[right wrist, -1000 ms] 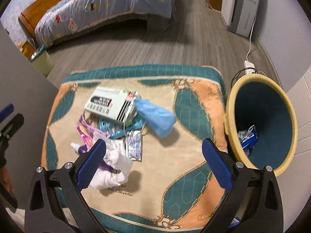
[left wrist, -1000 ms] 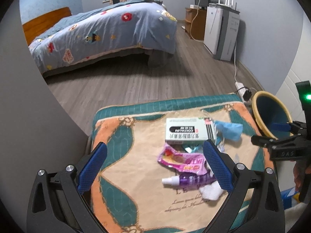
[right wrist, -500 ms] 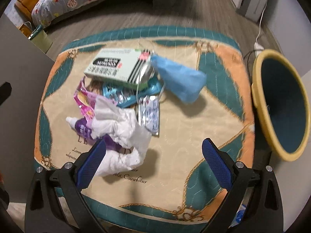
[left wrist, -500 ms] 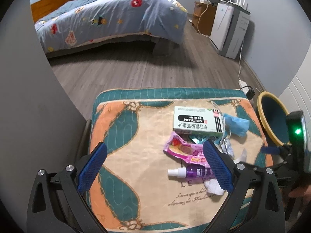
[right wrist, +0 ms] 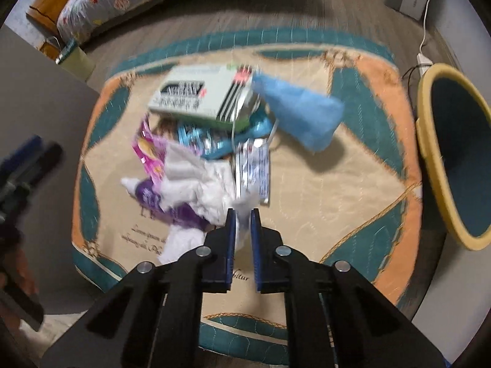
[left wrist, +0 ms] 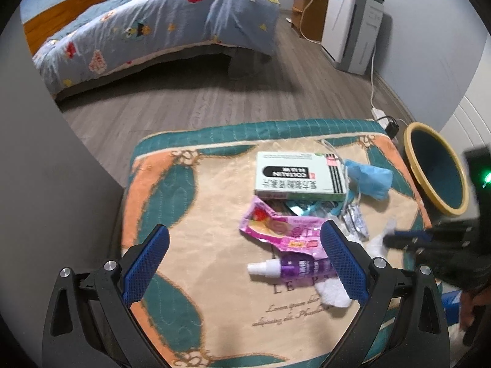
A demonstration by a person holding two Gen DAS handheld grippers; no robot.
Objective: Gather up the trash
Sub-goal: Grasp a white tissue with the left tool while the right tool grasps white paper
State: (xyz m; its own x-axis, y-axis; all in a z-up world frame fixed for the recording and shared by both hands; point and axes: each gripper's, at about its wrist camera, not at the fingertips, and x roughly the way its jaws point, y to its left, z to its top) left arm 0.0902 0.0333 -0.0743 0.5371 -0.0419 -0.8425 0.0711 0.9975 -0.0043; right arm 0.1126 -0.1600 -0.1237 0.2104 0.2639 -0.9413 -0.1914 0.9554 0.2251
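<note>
Over the quilted surface (right wrist: 353,165) beside the yellow-rimmed bin (right wrist: 454,153), I'm hovering my left gripper (left wrist: 245,263) with jaws spread wide and empty, while my right gripper (right wrist: 242,224) jaws are closing on the white tissue (right wrist: 196,181) in the trash pile.

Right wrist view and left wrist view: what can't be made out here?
- Right wrist view: motion blur makes the print on the medicine box unreadable.
- Right wrist view: the right gripper has its jaws closing on the white tissue; the pinched part is hidden between the pads.
- Left wrist view: the purple spray bottle is partly hidden behind a finger of the left gripper.
- Both views: the bin has its bottom cut off.
</note>
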